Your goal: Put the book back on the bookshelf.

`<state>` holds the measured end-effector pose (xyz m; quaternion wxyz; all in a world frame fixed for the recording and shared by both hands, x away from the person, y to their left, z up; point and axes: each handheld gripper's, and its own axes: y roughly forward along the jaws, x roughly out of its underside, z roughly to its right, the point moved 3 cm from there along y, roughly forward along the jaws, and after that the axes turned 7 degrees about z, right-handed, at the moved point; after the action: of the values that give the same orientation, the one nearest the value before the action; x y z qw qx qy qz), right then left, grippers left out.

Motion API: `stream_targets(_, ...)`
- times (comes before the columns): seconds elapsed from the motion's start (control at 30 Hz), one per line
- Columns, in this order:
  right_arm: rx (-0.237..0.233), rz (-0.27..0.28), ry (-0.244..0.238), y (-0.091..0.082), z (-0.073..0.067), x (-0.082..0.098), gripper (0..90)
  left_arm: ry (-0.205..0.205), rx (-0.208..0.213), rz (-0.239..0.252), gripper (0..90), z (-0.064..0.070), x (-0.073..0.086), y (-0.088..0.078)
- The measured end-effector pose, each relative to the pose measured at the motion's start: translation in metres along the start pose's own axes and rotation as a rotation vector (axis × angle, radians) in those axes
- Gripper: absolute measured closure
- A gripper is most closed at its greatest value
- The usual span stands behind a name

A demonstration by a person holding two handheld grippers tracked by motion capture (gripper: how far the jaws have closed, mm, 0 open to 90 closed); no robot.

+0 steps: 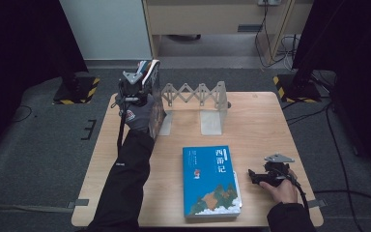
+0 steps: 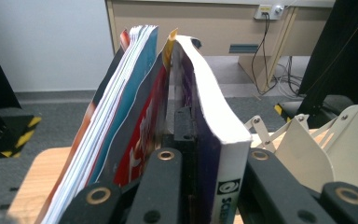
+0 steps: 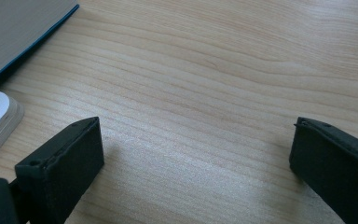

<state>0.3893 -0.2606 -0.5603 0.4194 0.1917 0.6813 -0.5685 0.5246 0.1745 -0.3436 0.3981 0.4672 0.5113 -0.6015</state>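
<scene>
My left gripper is raised at the table's far left, shut on a thick book with a purple cover and white pages. That book stands upright among thin, colourful magazines at the left end of a grey expanding book rack. In the left gripper view the jaws of the left gripper clamp the book's spine end from both sides. A blue book with Chinese characters lies flat near the front edge. My right gripper rests to its right, open and holding nothing, its jaws wide over bare wood.
The wooden table has free room on its right half, beside the rack's right bookend. The blue book's edge shows at the upper left of the right gripper view. Black stands and cables sit on the grey floor around the table.
</scene>
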Motion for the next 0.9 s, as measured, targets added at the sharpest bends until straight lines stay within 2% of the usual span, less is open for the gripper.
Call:
stream_targets(0.1, 0.000, 0.000, 0.001, 0.000, 0.000, 0.000, 3.2, -0.013, 0.003, 0.005, 81.7, -0.002, 0.002, -0.002)
stream_targets(0.2, 0.000, 0.000, 0.001, 0.000, 0.000, 0.000, 3.2, -0.008, 0.013, 0.002, 81.3, -0.002, 0.004, -0.005)
stream_targets(0.23, 0.000, 0.000, 0.000, 0.000, 0.000, 0.000, 3.2, -0.011, 0.030, -0.001, 81.1, -0.002, 0.006, -0.007)
stream_targets(0.27, 0.000, 0.000, 0.001, 0.000, 0.000, 0.000, 3.2, -0.011, 0.030, -0.001, 81.0, -0.002, 0.006, -0.007)
stream_targets(0.47, -0.001, 0.000, 0.000, 0.000, 0.000, 0.000, 3.2, 0.029, 0.039, -0.030, 79.6, -0.001, 0.011, -0.016)
stream_targets(0.63, -0.001, 0.000, 0.000, 0.000, 0.000, 0.000, 3.2, 0.071, 0.018, -0.048, 76.3, -0.001, 0.015, -0.022)
stream_targets(0.67, -0.001, -0.001, 0.001, 0.000, 0.000, 0.000, 3.2, 0.068, 0.028, -0.051, 76.3, -0.002, 0.016, -0.023)
stream_targets(0.83, 0.000, 0.001, -0.002, 0.000, 0.000, 0.000, 3.2, 0.075, 0.026, -0.064, 74.4, -0.003, 0.015, -0.026)
stream_targets(0.9, 0.000, 0.001, -0.002, 0.000, 0.000, 0.000, 3.2, 0.081, 0.019, -0.076, 69.6, -0.002, 0.011, -0.027)
